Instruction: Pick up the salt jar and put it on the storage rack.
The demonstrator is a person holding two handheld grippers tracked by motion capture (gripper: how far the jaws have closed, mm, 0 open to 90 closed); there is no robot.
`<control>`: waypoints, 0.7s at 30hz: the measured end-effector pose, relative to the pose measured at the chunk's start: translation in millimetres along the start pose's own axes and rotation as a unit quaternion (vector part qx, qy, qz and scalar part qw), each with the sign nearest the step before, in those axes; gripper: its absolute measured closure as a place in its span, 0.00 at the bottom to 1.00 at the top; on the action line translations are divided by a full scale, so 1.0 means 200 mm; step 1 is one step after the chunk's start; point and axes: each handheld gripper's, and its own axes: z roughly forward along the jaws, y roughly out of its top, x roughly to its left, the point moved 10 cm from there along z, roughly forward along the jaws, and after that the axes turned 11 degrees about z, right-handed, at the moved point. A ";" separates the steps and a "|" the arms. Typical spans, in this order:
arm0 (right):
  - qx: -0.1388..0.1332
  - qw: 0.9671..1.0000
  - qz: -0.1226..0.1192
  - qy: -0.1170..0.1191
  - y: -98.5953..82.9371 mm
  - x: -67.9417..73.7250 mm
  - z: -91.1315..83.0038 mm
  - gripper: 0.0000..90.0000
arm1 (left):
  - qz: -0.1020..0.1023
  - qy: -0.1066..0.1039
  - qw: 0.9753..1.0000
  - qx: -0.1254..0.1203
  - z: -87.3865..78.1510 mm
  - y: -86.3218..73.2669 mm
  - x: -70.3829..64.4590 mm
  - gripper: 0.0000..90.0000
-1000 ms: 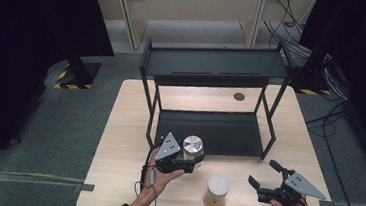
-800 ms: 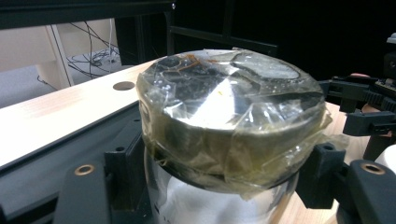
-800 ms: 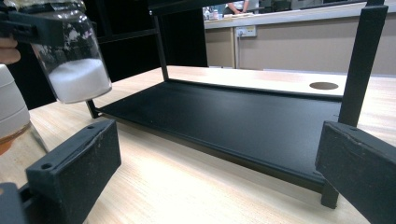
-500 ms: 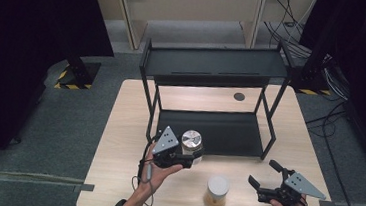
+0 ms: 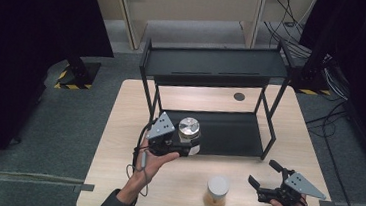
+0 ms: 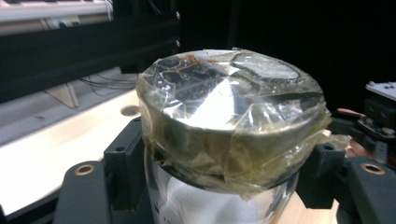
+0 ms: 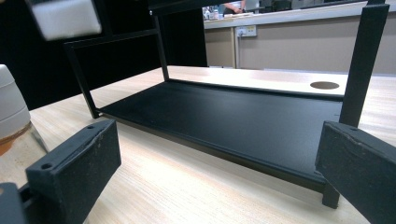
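A: Start at the near edge of the worktop [image 5: 128, 128]. What do the claws have?

B: The right claw [image 5: 268, 180] stands wide with nothing between its jaws, low at the near right corner. Just left of it, by the near edge, a white-lidded jar [image 5: 217, 191] stands upright, apart from that claw.

A: And the left claw [image 5: 187, 146]?

B: Its jaws are clamped on the glass of a jar with a taped metal lid [image 5: 189, 128], gripping just below the lid. The jar stands upright, long axis vertical, held at the front left corner of the rack's lower shelf [image 5: 238, 133].

A: So which way does it go?

B: I'd judge forward: the bare shelf lies straight beyond the jar, so the left hand is the one placed for it.

A: The surroundings?

B: A pale wood worktop, a black two-tier rack [image 5: 214, 63], a round cable hole [image 5: 239, 96] behind it, then grey floor and dark curtains
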 end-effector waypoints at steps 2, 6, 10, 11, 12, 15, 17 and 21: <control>0.000 1.000 0.002 0.000 0.00 0.00 0.00 0.00 | -0.001 0.000 1.000 0.001 0.00 0.03 0.02 0.35; 0.000 1.000 0.001 0.000 0.00 0.00 0.00 0.00 | -0.005 0.005 1.000 0.006 0.00 0.09 0.05 0.35; 0.000 1.000 0.002 0.000 0.00 0.00 0.00 0.00 | -0.007 0.008 1.000 0.006 0.00 0.14 0.09 0.35; 0.000 1.000 0.002 0.000 0.00 0.00 0.00 0.00 | -0.009 0.007 1.000 0.007 0.00 0.16 0.10 0.35; 0.000 1.000 0.002 0.000 0.00 0.00 0.00 0.00 | -0.010 0.006 1.000 0.008 0.00 0.17 0.11 0.35; 0.001 1.000 0.000 0.000 0.00 0.00 0.00 0.00 | -0.010 0.004 1.000 0.013 0.01 0.22 0.13 0.35; 0.000 1.000 0.001 0.000 0.00 0.00 0.00 0.00 | -0.009 0.002 1.000 0.015 0.01 0.25 0.14 0.35; 0.000 1.000 0.002 0.000 0.00 0.00 0.00 0.00 | -0.007 0.003 1.000 0.016 0.00 0.31 0.16 0.35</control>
